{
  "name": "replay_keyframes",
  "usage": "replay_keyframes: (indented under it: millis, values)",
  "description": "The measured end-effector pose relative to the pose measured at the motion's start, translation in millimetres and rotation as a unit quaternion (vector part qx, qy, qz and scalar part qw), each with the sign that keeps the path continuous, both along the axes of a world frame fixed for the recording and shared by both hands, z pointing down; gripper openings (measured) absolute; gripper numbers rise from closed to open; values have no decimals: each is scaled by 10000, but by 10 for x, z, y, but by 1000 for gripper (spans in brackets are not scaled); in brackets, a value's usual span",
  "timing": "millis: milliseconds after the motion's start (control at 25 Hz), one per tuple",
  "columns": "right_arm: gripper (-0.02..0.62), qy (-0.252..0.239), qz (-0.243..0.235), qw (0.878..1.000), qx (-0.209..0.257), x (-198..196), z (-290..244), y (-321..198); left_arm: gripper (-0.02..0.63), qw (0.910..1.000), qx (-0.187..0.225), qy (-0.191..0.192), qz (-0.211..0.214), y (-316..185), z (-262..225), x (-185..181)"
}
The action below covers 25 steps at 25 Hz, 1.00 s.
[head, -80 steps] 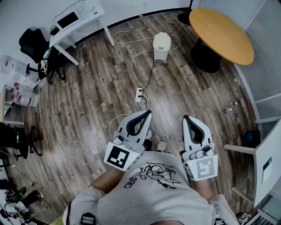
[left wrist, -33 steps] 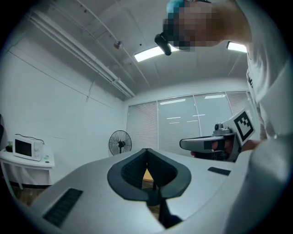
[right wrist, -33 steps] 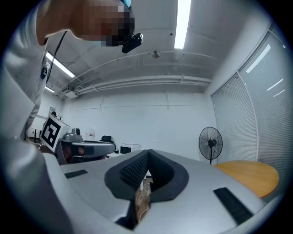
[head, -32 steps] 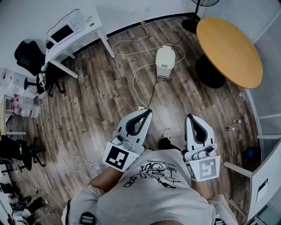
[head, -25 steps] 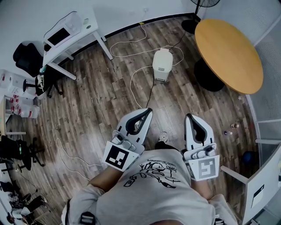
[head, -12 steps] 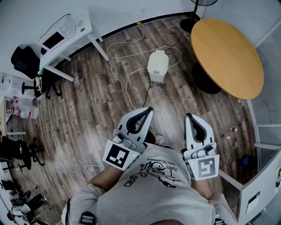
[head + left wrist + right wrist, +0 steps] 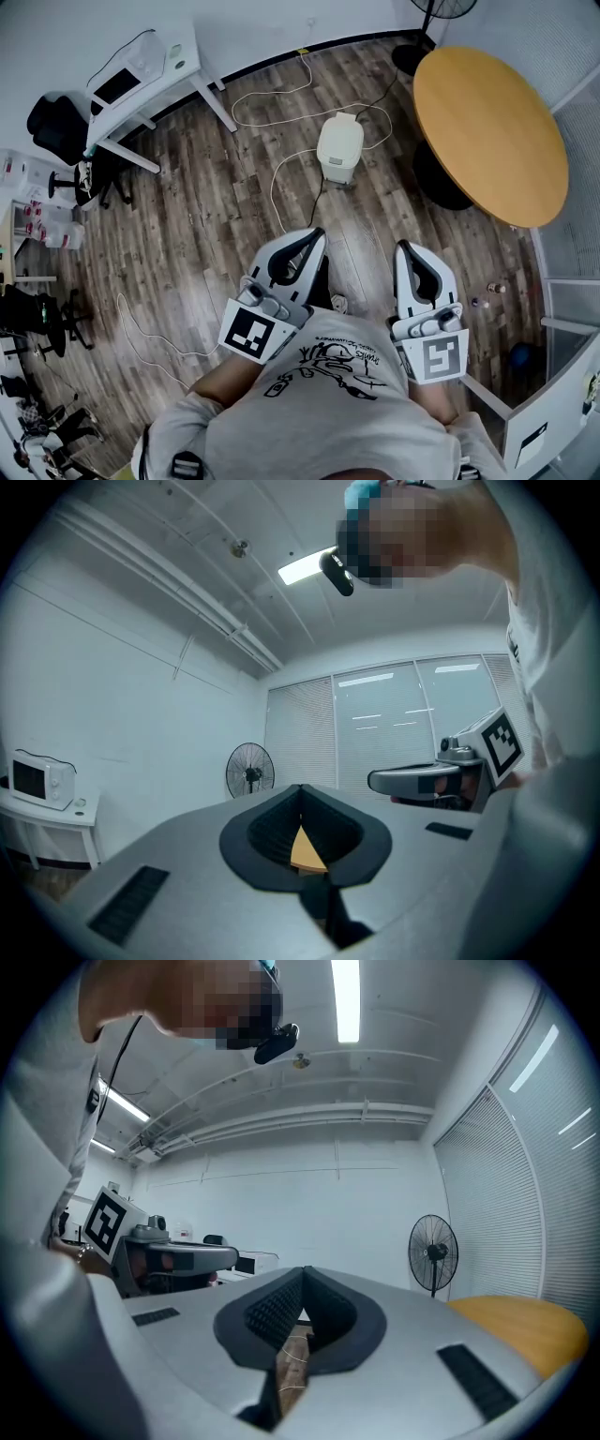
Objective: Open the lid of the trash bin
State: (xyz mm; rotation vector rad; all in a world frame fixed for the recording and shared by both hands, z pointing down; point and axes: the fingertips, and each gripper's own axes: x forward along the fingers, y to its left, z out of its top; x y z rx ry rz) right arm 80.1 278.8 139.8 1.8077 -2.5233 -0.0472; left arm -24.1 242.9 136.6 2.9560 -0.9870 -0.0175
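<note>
Standing well back from the trash bin [image 7: 339, 148], the person holds both claws close to the body. The left gripper [image 7: 313, 235] and right gripper [image 7: 401, 249] each have jaws pressed together on nothing. The bin sits near the round table [image 7: 489, 108], its lid [image 7: 342, 137] down. I'd step closer, mind the white cable [image 7: 278, 183], then catch the lid's front edge.

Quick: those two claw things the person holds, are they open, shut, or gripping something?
Left gripper: shut, tips together, holding nothing.
Right gripper: shut, tips together, holding nothing.
</note>
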Motion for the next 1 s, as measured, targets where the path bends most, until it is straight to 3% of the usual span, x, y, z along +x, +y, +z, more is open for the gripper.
replay_keyframes:
  millis: [240, 440, 1000]
  values:
    - [6, 21, -25, 10000, 20, 2, 2, -268, 15, 9998, 167, 93, -18, -297, 2, 2]
    - [6, 93, -40, 9999, -36, -18, 38, -636, 15, 9999, 77, 115, -6, -648, 29, -13]
    - [6, 170, -39, 9998, -100, -281, -47, -2115, 15, 9998, -143, 114, -48, -2090, -3, -310]
